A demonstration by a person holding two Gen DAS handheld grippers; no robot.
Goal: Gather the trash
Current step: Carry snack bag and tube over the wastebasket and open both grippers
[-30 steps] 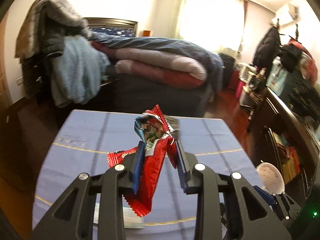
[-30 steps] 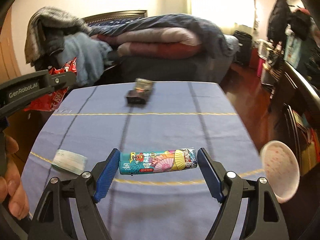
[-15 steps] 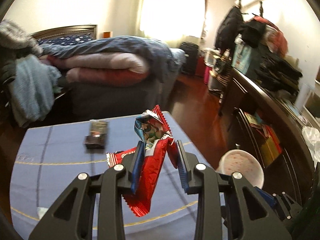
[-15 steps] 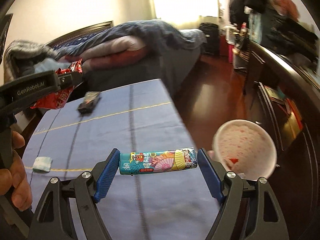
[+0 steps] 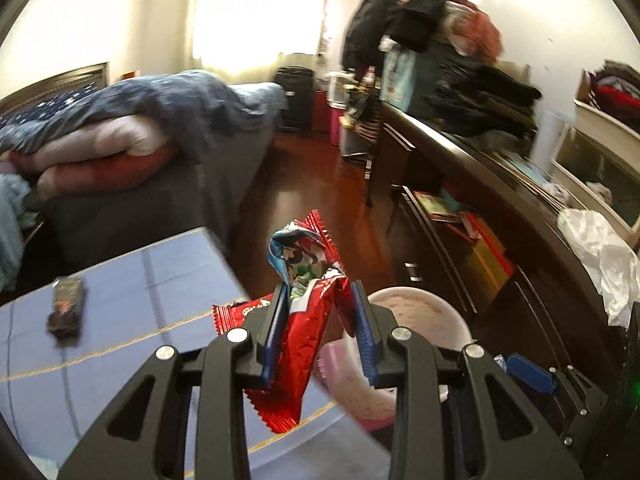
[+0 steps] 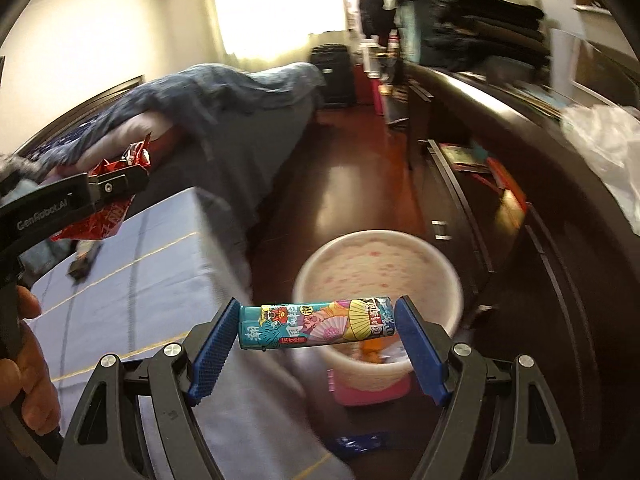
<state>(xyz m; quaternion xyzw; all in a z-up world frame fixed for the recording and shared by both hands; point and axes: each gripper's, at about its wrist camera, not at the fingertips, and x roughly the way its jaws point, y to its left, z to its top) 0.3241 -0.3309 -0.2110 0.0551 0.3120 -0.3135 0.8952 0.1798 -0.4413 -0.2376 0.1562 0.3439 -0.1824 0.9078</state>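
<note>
My left gripper is shut on a crumpled red snack wrapper and holds it above the table's right edge, just left of a pink and white trash bin on the floor. My right gripper is shut on a teal printed tube, held crosswise by its ends above the near rim of the bin. The left gripper with the red wrapper shows at the left of the right wrist view. A dark wrapper lies on the blue tablecloth.
A bed with piled quilts stands behind the table. A dark sideboard with clothes and a white plastic bag runs along the right. A small blue packet lies on the wooden floor by the bin.
Both grippers have swung right from over the table toward the bin, keeping their loads. The bin now lies right under the tube and beside the red wrapper.
</note>
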